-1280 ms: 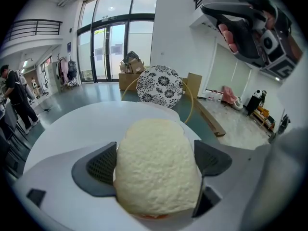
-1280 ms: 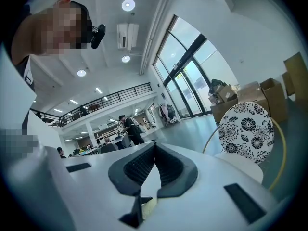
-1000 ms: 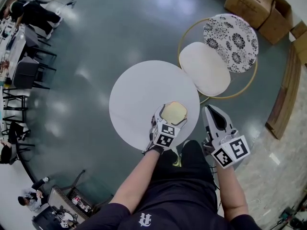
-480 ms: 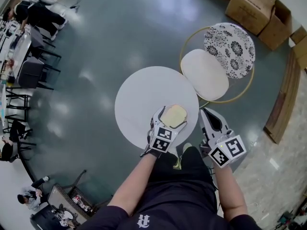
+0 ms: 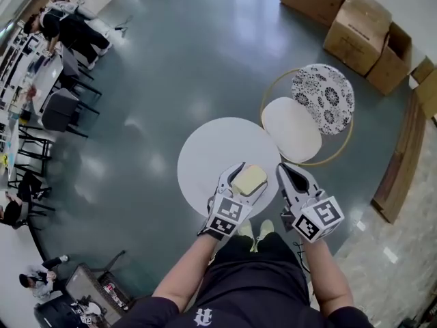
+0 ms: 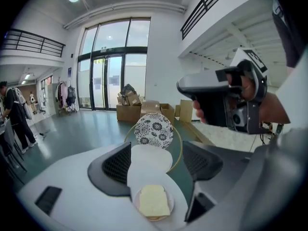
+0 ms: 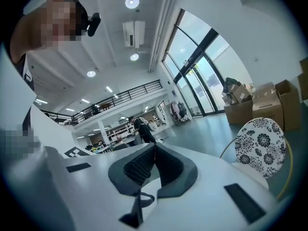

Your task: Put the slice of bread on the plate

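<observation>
The slice of bread (image 6: 154, 201) lies flat on a small plate (image 6: 137, 202) near the front edge of the round white table (image 5: 205, 156). My left gripper (image 5: 250, 173) hangs well above it. Its jaws are apart and closing, and nothing touches their pads. In the left gripper view the bread shows far below, between the jaws (image 6: 156, 158). In the head view the bread (image 5: 248, 181) lines up between those jaws. My right gripper (image 5: 285, 171) is held to the right of the left one, off the table's edge. Its jaws are shut and empty (image 7: 155, 150).
Beyond the table stands a gold-ringed stand (image 5: 270, 94) with a white oval pad (image 5: 291, 128) and a flower-patterned round pad (image 5: 323, 94). Cardboard boxes (image 5: 365, 26) sit at the back right, and a wooden board (image 5: 399, 162) lies at the right. Chairs and people (image 5: 61, 108) are far left.
Both grippers have risen away from the table, the left one more, so the table looks smaller. The left jaws have narrowed. The bread stays on its plate.
</observation>
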A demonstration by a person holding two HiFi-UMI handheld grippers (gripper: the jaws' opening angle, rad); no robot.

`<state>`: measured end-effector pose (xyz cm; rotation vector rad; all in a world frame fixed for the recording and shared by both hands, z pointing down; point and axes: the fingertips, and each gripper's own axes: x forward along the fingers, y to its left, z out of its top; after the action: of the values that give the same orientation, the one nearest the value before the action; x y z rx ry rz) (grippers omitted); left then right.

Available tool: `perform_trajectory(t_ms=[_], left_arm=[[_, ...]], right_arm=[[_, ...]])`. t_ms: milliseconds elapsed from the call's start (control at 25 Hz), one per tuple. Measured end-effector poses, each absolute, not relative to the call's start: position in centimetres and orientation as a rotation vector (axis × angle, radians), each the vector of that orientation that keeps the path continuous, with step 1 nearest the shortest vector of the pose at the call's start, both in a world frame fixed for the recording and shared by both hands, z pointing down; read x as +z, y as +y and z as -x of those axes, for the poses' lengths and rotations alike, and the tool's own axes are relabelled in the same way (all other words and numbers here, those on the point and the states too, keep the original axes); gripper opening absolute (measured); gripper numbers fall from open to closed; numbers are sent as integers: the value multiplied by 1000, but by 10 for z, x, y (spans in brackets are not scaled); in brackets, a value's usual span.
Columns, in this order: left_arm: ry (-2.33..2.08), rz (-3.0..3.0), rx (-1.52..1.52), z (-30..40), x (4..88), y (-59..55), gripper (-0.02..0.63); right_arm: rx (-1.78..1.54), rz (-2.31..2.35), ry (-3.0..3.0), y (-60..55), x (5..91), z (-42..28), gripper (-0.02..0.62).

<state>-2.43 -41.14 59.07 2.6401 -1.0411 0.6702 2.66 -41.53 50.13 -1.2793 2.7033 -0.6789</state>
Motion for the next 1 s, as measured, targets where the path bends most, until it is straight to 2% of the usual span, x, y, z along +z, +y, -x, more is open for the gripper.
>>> perform_trajectory(t_ms=[240,400,680,1000], left_arm=[[-1154,-2670,535,30,526,-411,239],[-1224,-2696,457,28,490,-416,201],[-1347,-2713,181,41,411,-406,72],[-1412,-2710,54,48,371,-390,8]], right_arm=[[-623,1247,2742,-409,472,-27,6],[-567,1233,2758,-410,450,-29,6],[-471,1173,2781,-403,410,-21,6],[-364,1104,2817,-391,376,-4,6]])
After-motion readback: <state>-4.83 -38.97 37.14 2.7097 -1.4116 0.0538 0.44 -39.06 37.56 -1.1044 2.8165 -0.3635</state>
